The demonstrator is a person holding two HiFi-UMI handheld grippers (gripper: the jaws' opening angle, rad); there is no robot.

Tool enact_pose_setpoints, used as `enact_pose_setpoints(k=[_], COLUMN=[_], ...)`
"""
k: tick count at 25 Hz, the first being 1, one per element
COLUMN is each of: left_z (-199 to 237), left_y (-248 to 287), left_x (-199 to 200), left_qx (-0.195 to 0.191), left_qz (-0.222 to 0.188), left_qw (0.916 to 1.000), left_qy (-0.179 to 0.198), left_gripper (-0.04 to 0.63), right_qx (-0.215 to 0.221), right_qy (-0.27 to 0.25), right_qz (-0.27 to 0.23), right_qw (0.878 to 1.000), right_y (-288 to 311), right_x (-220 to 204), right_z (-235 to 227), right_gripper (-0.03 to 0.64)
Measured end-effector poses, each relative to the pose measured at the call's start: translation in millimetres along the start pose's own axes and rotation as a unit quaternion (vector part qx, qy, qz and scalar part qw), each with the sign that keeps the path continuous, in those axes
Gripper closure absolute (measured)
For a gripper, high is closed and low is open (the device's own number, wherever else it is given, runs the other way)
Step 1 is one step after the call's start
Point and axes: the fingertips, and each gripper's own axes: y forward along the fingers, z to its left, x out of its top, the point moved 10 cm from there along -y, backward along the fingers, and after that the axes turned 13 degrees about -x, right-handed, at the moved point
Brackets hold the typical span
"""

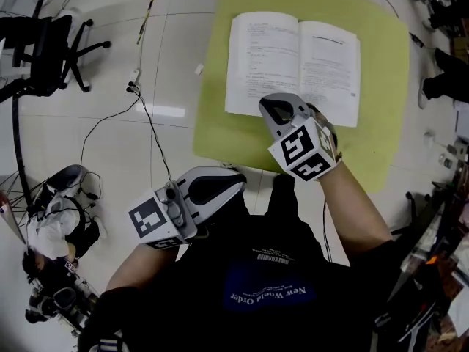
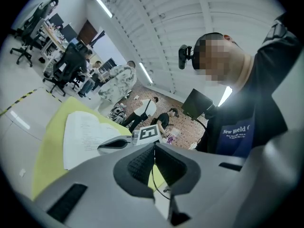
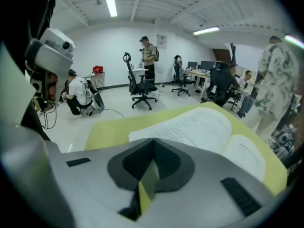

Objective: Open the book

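The book lies open and flat on a yellow-green tabletop, both white pages showing. My right gripper hangs over the book's near edge, tilted down, its jaws shut with nothing between them. In the right gripper view the open book spreads just beyond the shut right gripper. My left gripper is held low by my body, off the table's near corner, also shut and empty. From the left gripper view, the left gripper points level past the book and the right gripper.
A black office chair stands at the far left on the pale tiled floor. Cables and a power strip run beside the table. A person crouches at the lower left. Several people and chairs fill the room behind.
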Motion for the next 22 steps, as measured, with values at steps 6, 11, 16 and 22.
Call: enact_pose_setpoints(k=[6,11,16,22], left_z=[1.8,2.3,1.2,6.6], left_y=[-0.6,5.0,-0.4,-1.4], left_x=[7.8,9.3,8.7,9.0], left_qx=[-0.003,-0.01,-0.004,-0.005], left_qz=[-0.004,-0.004,-0.002,-0.008], left_qw=[1.0,0.9999,1.0,0.9999], left_qy=[0.0,0.0,-0.003,-0.005], left_gripper=[0.589,0.589,0.589,0.589], right_qx=[-0.155,-0.21,-0.171,-0.115], right_qy=[0.132,0.121,-0.058,-0.195], right_qz=[-0.048,-0.002,0.085,0.2], right_qw=[0.978,0.97,0.98,0.953], right_y=[-44.0,-3.5,42.5,72.3], right_x=[-25.8,-36.7,-15.0,6.0], right_z=[-56.7,-88.4,-61.0,-46.3], right_gripper=[0.629,0.638,0.638,0.646])
